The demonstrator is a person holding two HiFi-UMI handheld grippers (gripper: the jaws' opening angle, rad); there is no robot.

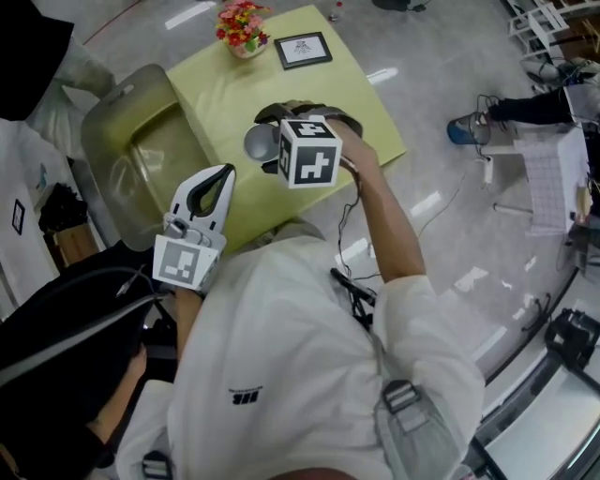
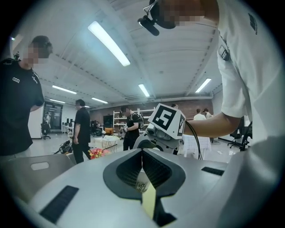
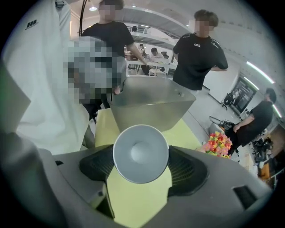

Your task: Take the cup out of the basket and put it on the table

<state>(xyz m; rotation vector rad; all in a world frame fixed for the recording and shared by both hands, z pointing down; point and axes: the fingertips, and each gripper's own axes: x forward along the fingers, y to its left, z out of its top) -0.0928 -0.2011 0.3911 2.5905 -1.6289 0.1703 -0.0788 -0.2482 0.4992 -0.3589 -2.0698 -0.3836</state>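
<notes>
Right gripper view showed the right gripper (image 3: 141, 165) clamped on the grey cup (image 3: 140, 151), clear of the basket (image 3: 151, 104); the next move called for lowering onto the table (image 3: 138, 200), then release

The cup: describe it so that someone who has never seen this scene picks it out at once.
Over the yellow-green table, just right of the big translucent basket, look between the fingers of the right gripper. The cup is there, tipped on its side. Unlike the red flowers and the framed picture at the far end, it is plain pale grey with a round open mouth.
</notes>
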